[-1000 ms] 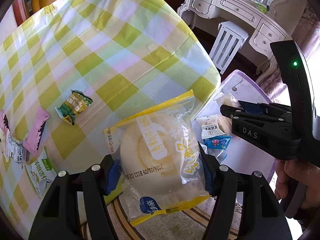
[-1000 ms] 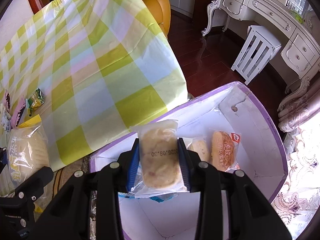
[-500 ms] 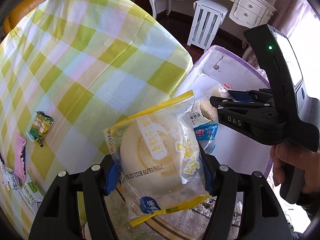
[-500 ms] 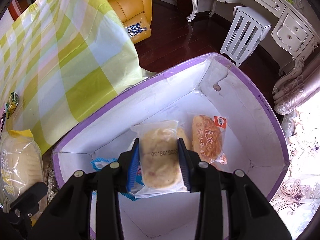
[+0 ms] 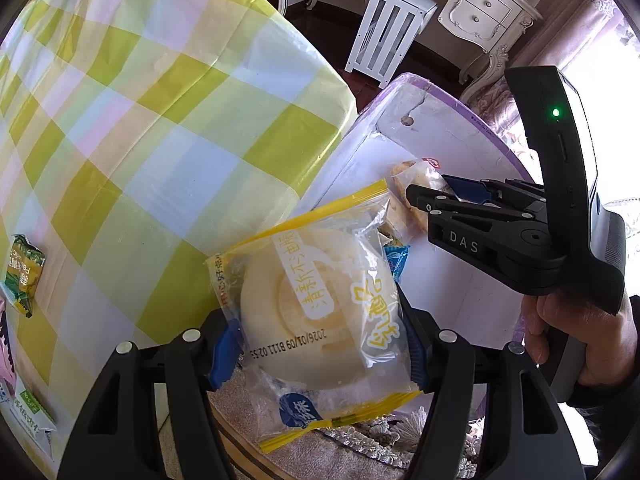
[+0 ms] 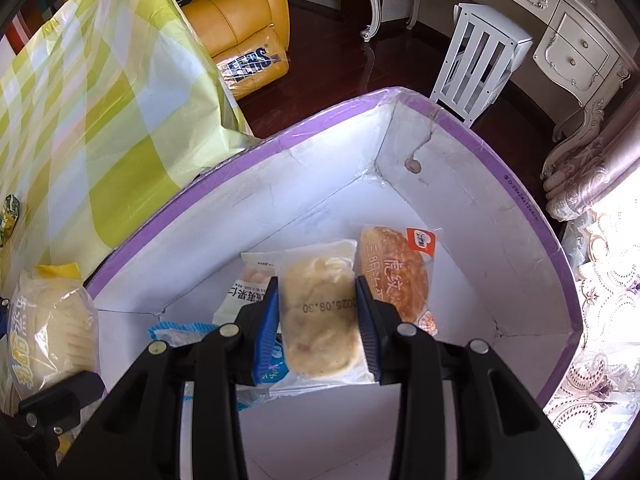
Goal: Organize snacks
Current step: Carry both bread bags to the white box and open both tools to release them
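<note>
Two grips held: my left gripper (image 5: 320, 344) clamped a round cake packet (image 5: 316, 304), my right gripper (image 6: 318, 328) a translucent pastry packet (image 6: 320, 316). Only my right view showed the purple-rimmed box (image 6: 520, 200) floor, where a glossy browned bun (image 6: 400, 272) lay.

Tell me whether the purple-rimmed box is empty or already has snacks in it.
Not empty. Inside the purple-rimmed box, an orange-labelled bread packet and a white packet lie on its white floor.

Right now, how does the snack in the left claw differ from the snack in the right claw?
The yellow-edged cake pack is large, round and pale; the clear-wrapped pastry is smaller and browner. The cake pack hangs near the table edge, outside the purple box; the pastry hangs over the box's inside. Both are sealed packets, each pinched between blue pads.
</note>
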Available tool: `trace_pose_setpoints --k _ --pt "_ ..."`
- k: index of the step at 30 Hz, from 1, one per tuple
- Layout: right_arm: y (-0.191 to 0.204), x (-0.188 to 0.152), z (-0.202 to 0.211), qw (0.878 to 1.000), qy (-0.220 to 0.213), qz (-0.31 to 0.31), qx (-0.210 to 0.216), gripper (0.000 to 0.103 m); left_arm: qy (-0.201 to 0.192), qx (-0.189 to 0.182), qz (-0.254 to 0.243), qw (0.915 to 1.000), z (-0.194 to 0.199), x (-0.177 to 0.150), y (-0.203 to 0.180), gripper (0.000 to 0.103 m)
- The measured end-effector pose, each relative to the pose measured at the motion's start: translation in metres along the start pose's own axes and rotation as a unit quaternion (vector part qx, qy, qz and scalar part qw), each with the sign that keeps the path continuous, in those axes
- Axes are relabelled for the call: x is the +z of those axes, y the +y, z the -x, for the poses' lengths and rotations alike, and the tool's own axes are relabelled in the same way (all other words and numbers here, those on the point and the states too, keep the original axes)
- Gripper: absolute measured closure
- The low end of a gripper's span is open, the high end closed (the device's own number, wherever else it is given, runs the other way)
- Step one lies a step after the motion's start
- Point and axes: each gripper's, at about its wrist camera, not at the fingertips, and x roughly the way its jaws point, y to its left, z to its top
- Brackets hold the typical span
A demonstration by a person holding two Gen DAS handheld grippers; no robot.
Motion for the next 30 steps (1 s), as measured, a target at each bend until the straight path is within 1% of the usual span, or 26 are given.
trace_pose_setpoints --k 2,5,7,10,11,12,15,21,24,25,26,27,28,29,30 --pt "-0.007 0.000 -0.003 1.000 0.002 -0.011 -0.002 0.066 0.001 0.008 -0.011 0.9999 0.000 0.000 -0.006 0.039" --pt "-0.018 -0.001 -0.002 1.000 -0.001 -0.018 -0.004 0.066 0.009 0.000 -0.034 0.9994 -0.002 0.000 -0.021 0.039" --pt "-0.022 -0.001 -0.006 1.000 0.002 -0.015 -0.004 0.066 0.020 0.004 -0.065 0.9977 -0.006 -0.002 -0.036 0.039" --pt "-0.023 0.000 -0.013 1.000 0.009 -0.012 0.001 0.066 0.044 -0.007 -0.103 0.9937 -0.013 -0.007 -0.053 0.039" --pt "-0.023 0.000 -0.016 1.000 0.013 -0.012 0.003 0.066 0.050 0.002 -0.110 0.9927 -0.017 -0.007 -0.056 0.038" --pt "-0.023 -0.001 -0.018 1.000 0.015 -0.012 0.000 0.066 0.056 0.004 -0.109 0.9924 -0.020 -0.007 -0.056 0.039" --pt "-0.025 -0.003 -0.023 1.000 0.025 -0.017 0.008 0.066 0.065 -0.011 -0.100 0.9928 -0.023 -0.005 -0.052 0.039" --pt "-0.033 -0.005 -0.027 0.999 0.033 -0.027 0.009 0.066 0.074 -0.008 -0.107 0.9915 -0.027 -0.007 -0.055 0.038" --pt "-0.038 -0.004 -0.026 0.999 0.033 -0.030 0.005 0.066 0.079 -0.009 -0.122 0.9894 -0.032 -0.008 -0.061 0.038" --pt "-0.039 -0.003 -0.025 0.999 0.032 -0.031 0.006 0.066 0.081 -0.009 -0.126 0.9887 -0.043 -0.005 -0.067 0.038" --pt "-0.039 -0.002 -0.025 0.999 0.032 -0.032 0.007 0.066 0.082 -0.009 -0.127 0.9884 -0.044 -0.005 -0.067 0.038" --pt "-0.039 -0.001 -0.024 0.999 0.033 -0.031 0.009 0.066 0.084 -0.011 -0.126 0.9885 -0.044 -0.005 -0.067 0.035" --pt "-0.038 -0.001 -0.025 0.999 0.034 -0.030 0.011 0.066 0.082 -0.015 -0.122 0.9890 -0.044 -0.003 -0.066 0.030" --pt "-0.037 -0.001 -0.025 0.999 0.035 -0.029 0.011 0.066 0.076 -0.019 -0.120 0.9897 -0.041 -0.002 -0.065 0.017" --pt "-0.036 -0.001 -0.025 0.999 0.035 -0.027 0.011 0.066 0.068 -0.022 -0.117 0.9905 -0.038 -0.002 -0.064 0.012"
